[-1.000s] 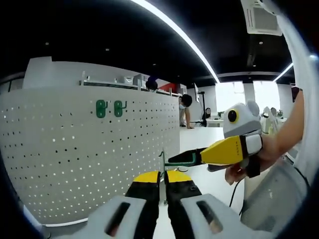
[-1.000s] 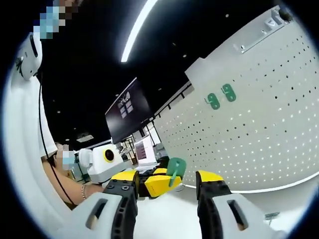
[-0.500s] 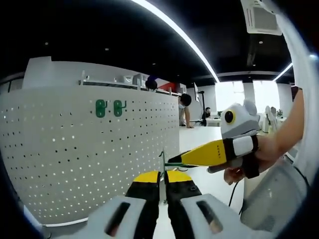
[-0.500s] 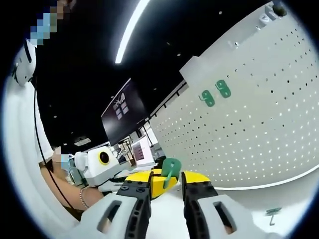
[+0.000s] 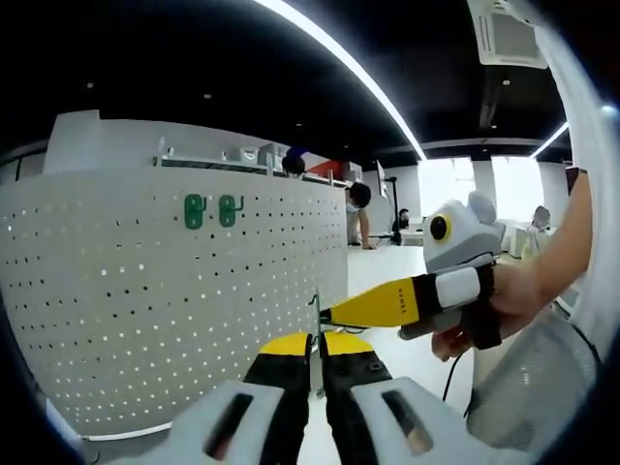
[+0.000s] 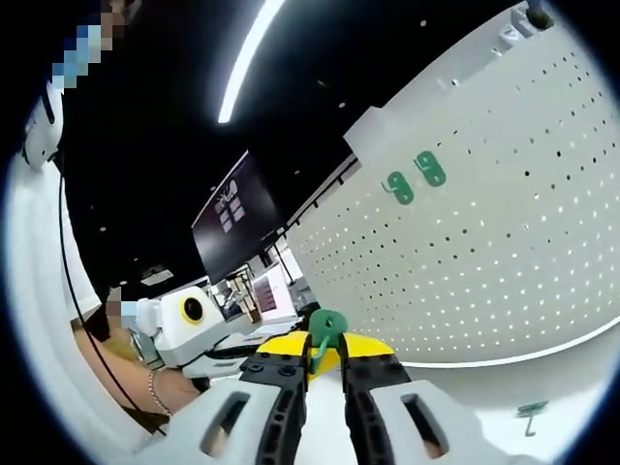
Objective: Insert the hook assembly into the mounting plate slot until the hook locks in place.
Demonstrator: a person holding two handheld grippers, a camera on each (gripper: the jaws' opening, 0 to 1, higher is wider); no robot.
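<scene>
A thin metal hook wire stands upright between my left gripper's yellow-tipped jaws, which are shut on it. My right gripper comes in from the right in a person's hand, its tip touching the wire. In the right gripper view, my right gripper is shut on the green hook plate. The left gripper's white body sits just left of it. The white pegboard curves behind, with two green hooks mounted high on it, and these two hooks also show in the right gripper view.
A spare green hook lies on the white surface at lower right. A person's white sleeve fills the left side. People stand far back in the room. A dark wall screen hangs beyond the pegboard's end.
My right gripper's jaws went from wide apart to shut on the green hook plate. In the left gripper view it rolled slightly; my left gripper kept its hold.
</scene>
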